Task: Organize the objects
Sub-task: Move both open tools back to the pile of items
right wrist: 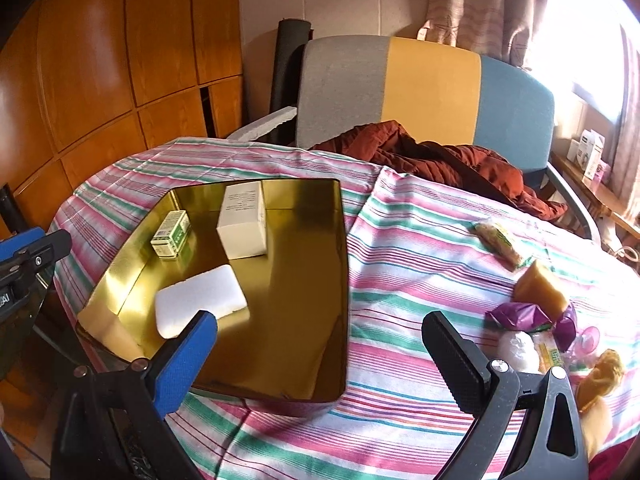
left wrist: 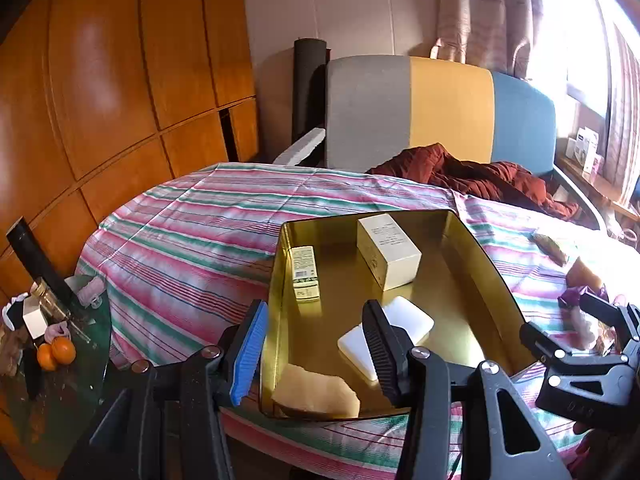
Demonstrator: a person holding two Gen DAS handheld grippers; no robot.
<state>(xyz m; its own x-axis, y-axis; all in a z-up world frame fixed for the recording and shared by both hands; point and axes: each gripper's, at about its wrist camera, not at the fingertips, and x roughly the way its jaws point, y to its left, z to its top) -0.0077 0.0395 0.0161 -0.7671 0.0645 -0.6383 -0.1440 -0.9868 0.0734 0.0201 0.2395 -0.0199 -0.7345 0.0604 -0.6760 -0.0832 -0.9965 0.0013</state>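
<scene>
Both hand-held grippers, left (left wrist: pixel 316 344) & right (right wrist: pixel 320 356), were open w/ nothing held, over the gold tin tray (right wrist: pixel 312 280) at frame center-left, holding white soap bar (right wrist: pixel 200 300) & boxes.

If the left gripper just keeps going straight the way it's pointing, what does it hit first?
Probably the white sponge block in the gold tray; the open left gripper points over the tray's near end, though depth is unclear.

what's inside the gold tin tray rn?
Inside the shallow gold metal tray: a tall white carton, a small green-and-cream box, a white rectangular pad and a tan sponge-like chunk. The left tool's finger hides part of the pad in the left wrist view.
</scene>
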